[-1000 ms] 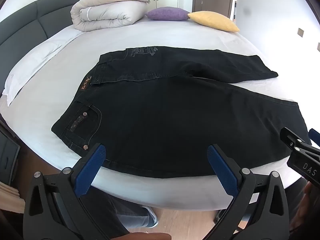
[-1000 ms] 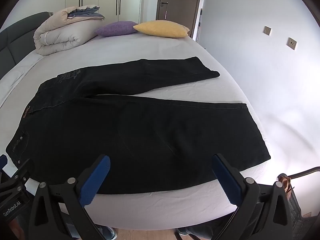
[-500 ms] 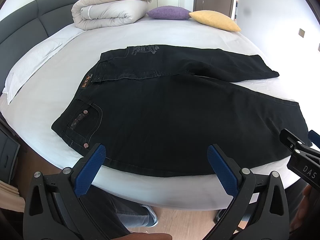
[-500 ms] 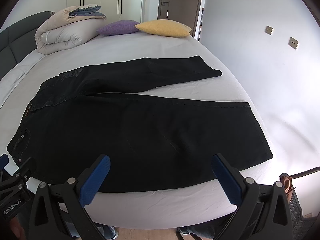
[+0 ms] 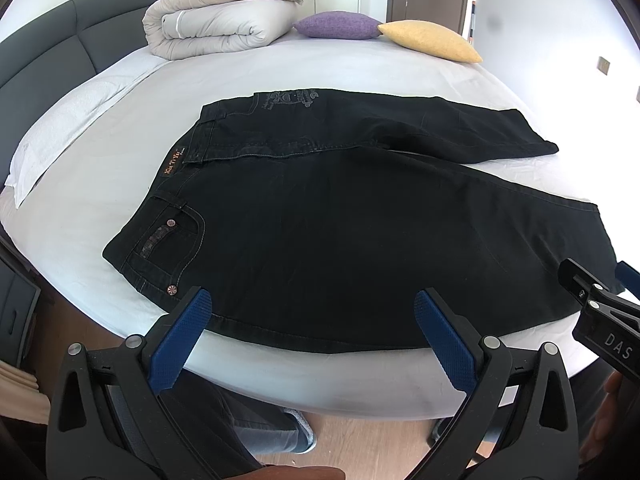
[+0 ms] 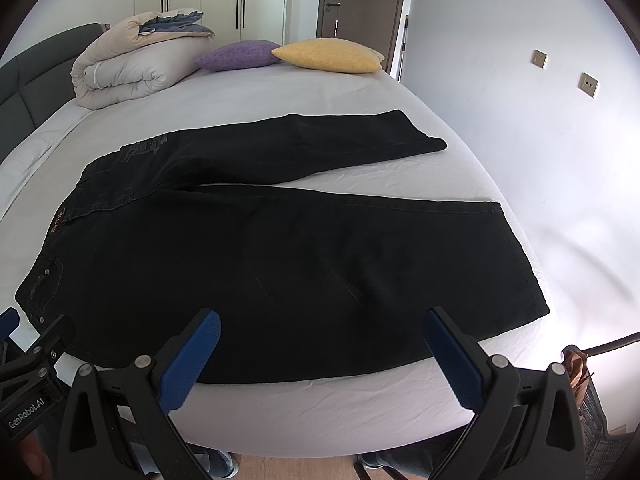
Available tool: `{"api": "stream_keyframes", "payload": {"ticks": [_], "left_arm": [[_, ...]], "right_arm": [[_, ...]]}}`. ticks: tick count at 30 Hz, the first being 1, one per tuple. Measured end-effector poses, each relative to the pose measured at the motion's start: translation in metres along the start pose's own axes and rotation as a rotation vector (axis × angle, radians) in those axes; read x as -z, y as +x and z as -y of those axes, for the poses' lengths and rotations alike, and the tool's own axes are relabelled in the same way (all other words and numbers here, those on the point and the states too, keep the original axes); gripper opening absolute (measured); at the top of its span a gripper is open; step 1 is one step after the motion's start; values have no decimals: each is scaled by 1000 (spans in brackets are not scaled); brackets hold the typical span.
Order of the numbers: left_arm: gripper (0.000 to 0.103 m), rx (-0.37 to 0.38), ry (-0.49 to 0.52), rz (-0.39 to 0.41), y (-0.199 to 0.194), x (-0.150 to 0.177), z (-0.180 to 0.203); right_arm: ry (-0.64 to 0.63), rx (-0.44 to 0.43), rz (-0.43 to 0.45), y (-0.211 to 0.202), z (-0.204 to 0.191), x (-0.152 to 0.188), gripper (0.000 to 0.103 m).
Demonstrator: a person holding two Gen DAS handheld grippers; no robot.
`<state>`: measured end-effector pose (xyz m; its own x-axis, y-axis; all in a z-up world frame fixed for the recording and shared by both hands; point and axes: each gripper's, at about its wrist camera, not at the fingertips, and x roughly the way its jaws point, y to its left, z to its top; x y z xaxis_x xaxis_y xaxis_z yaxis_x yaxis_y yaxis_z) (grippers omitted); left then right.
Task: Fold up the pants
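Black pants (image 5: 340, 216) lie flat and unfolded on the bed, waistband left, 2 legs spread apart rightward.

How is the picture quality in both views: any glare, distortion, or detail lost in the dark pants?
Left wrist: strong fisheye curve bends the bed; pants sharp, stitching visible. Right wrist: wall and sheet at right wash out in glare; pants nearly featureless black.

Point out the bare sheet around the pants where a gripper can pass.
Free: the wide strip between the black pants and the rolled duvet, the wedge between the two legs, and the waistband side towards the white pillow. Tight: the near bed edge.
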<state>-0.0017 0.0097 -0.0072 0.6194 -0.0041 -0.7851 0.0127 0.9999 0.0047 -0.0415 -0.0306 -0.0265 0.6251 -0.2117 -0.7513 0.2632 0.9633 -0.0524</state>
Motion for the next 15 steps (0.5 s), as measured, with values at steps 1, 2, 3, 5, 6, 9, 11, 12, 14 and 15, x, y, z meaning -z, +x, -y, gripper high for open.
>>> {"api": "stream_keyframes", "payload": {"ticks": [1, 2, 3, 5, 6, 9, 11, 12, 14, 15], "left_arm": [[103, 0, 0, 0, 0, 0, 0], [103, -1, 0, 0, 0, 0, 0], [103, -1, 0, 0, 0, 0, 0], [103, 1, 0, 0, 0, 0, 0], [103, -1, 0, 1, 0, 0, 0], [103, -1, 0, 1, 0, 0, 0], [103, 0, 0, 0, 0, 0, 0], [103, -1, 0, 0, 0, 0, 0], [103, -1, 1, 0, 0, 0, 1], [103, -2, 1, -1, 0, 0, 1]], "right_arm": [[0, 0, 0, 0, -1, 1, 103], [0, -1, 1, -1, -1, 1, 103], [0, -1, 1, -1, -2, 2, 103], [0, -1, 0, -1, -1, 1, 103], [1, -2, 0, -1, -1, 1, 103], [1, -2, -1, -1, -2, 1, 103], [2, -2, 0, -1, -1, 1, 103], [2, -2, -1, -1, -2, 1, 103], [2, -3, 0, -1, -2, 2, 103], [2, -4, 0, -1, -3, 3, 103]]}}
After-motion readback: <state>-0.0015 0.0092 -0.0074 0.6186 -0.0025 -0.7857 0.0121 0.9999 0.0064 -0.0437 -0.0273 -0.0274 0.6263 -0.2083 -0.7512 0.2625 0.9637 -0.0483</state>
